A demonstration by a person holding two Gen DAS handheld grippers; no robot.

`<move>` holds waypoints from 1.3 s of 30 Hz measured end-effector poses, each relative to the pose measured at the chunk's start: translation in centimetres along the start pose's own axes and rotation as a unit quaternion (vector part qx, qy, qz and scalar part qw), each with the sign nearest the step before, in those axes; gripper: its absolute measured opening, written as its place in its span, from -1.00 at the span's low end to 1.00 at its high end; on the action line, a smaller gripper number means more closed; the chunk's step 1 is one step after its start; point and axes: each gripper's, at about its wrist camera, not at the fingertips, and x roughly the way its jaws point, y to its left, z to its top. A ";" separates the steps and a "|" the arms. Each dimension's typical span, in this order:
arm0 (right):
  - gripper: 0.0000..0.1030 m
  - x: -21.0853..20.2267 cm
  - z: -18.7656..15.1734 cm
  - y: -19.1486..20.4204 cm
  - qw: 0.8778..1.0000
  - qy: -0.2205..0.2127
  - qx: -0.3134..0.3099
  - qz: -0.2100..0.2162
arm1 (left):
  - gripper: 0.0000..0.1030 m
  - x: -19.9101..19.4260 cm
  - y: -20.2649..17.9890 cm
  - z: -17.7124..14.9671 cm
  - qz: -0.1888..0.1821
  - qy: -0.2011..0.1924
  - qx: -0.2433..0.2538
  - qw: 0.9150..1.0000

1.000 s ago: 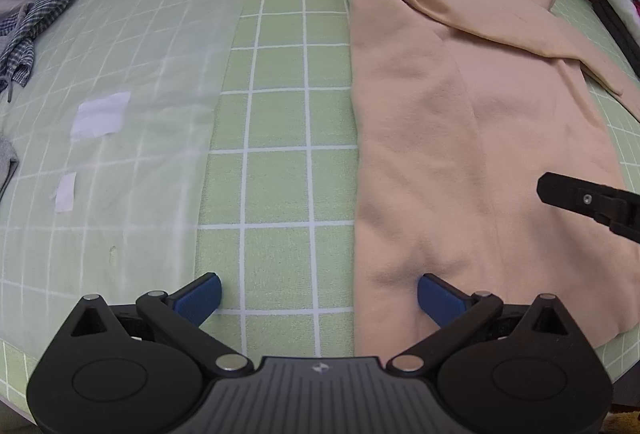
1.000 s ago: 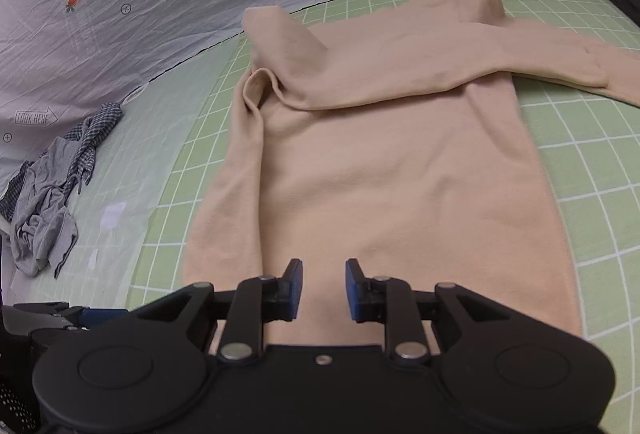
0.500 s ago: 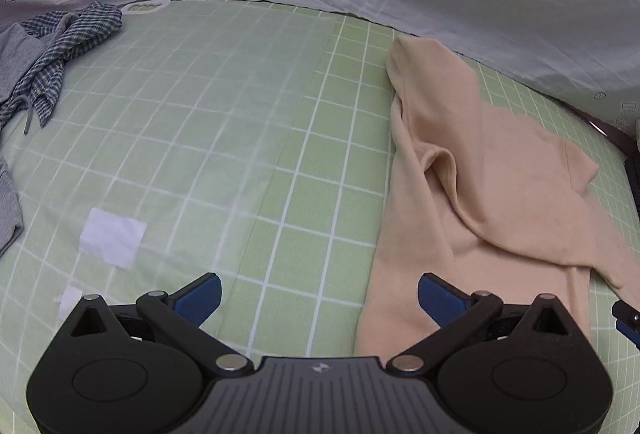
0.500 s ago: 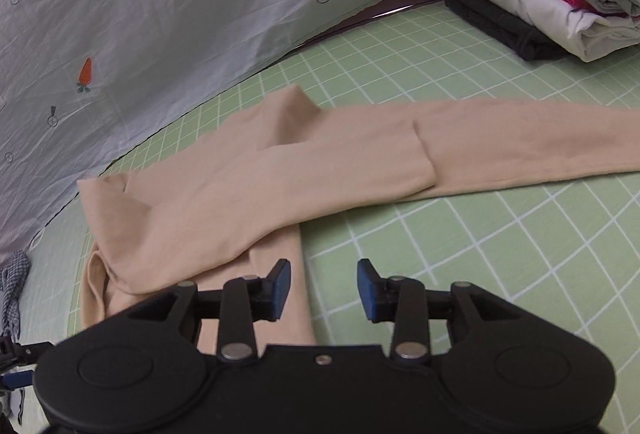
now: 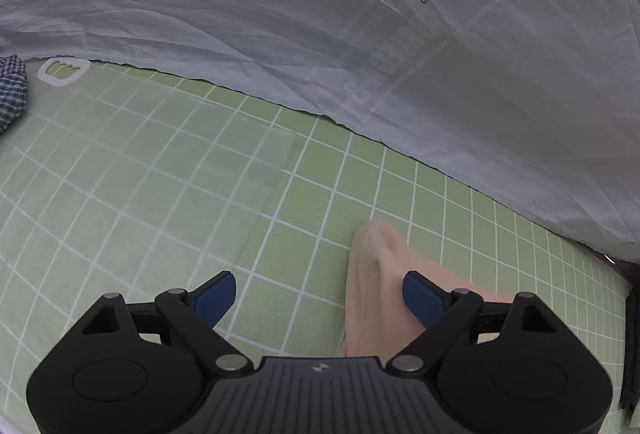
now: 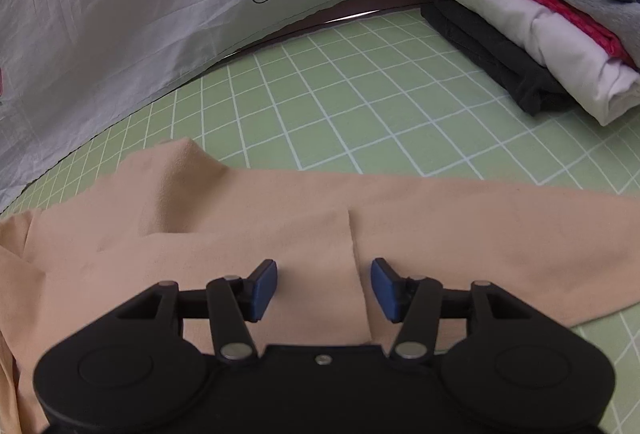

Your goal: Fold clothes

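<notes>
A peach long-sleeved garment (image 6: 224,234) lies flat on the green grid mat (image 6: 360,122). Its sleeve (image 6: 500,222) stretches to the right across the mat. My right gripper (image 6: 324,288) hovers over the seam where that sleeve joins the body; its jaws are opening and nothing is pinched between them. In the left wrist view only the garment's top corner (image 5: 376,274) shows, a ridged fold on the mat. My left gripper (image 5: 320,294) straddles that corner; its jaws are closing, wide apart, and the pads do not press the cloth.
A stack of folded clothes (image 6: 540,6) sits at the mat's far right. A grey printed sheet (image 5: 360,34) covers the area beyond the mat's far edge. A blue checked cloth (image 5: 12,90) lies at the left edge. Bare mat (image 5: 140,174) lies left of the garment.
Both grippers have travelled from the garment's lower part up to its top end. The right jaws have widened; the left jaws have narrowed a little. The garment lies unmoved.
</notes>
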 end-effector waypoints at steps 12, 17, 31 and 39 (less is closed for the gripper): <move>-0.93 -2.0 2.1 -2.0 0.998 -0.056 0.020 0.021 | -0.90 2.2 -2.7 0.3 0.019 0.008 0.057 0.998; -0.93 -5.4 4.6 -2.8 0.992 -0.123 0.019 -0.014 | -0.89 0.8 -4.7 1.3 0.005 -0.016 0.082 0.996; -0.93 -1.3 4.4 -5.2 0.994 -0.082 0.059 -0.040 | 0.49 -0.5 -3.6 0.8 -0.039 -0.045 0.002 0.998; -0.93 -2.9 4.4 -4.6 0.990 -0.116 0.053 -0.059 | 0.49 1.2 -4.6 -0.5 0.023 -0.028 0.052 0.998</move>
